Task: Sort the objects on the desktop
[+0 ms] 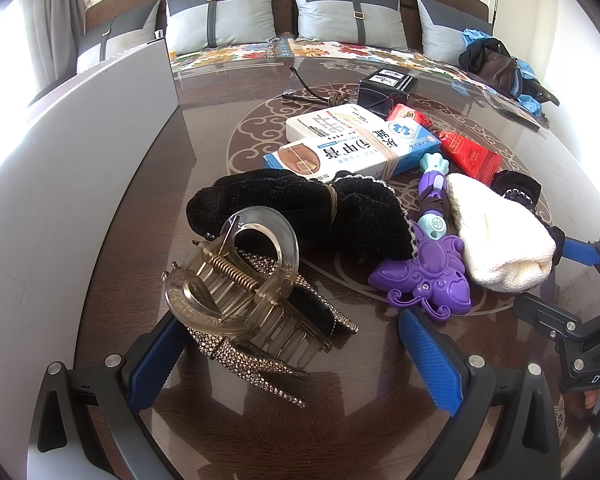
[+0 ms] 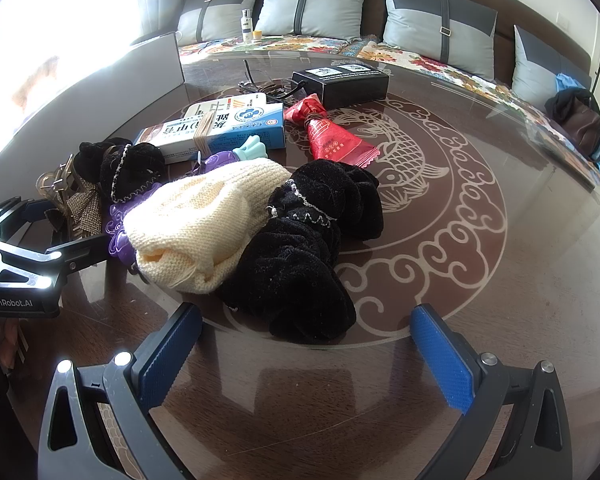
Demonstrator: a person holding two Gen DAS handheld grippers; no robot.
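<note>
1. Left wrist view: the left gripper [image 1: 296, 354] has its blue-padded fingers [image 1: 430, 354] spread wide, holding nothing. The smoky hair claw clip [image 1: 236, 280] lies between them, close to the left finger, on top of a rhinestone clip [image 1: 256, 356].
2. Just ahead of the fingers sits a black velvet scrunchie [image 1: 300, 212] bound with a rubber band. Ahead and to the right lie a purple toy wand [image 1: 428, 272] and a cream knitted piece [image 1: 496, 232].
3. Farther ahead, two medicine boxes [image 1: 352, 144] are banded together; the blue one carries large Chinese characters and "20g". Beyond them lie a red packet [image 1: 460, 148] and a black box [image 1: 384, 88].
4. At the right edge the other tool shows the letters "DAS".
5. Right wrist view: the right gripper [image 2: 306, 356] also has its fingers [image 2: 440, 356] spread apart and empty above the glass surface [image 2: 500, 280], which bears a fish motif.
6. A second black scrunchie [image 2: 308, 248] lies just ahead between the fingers, touching the cream knitted piece to its left.
7. Far left, the left tool reads "GenRobot.AI".
</note>
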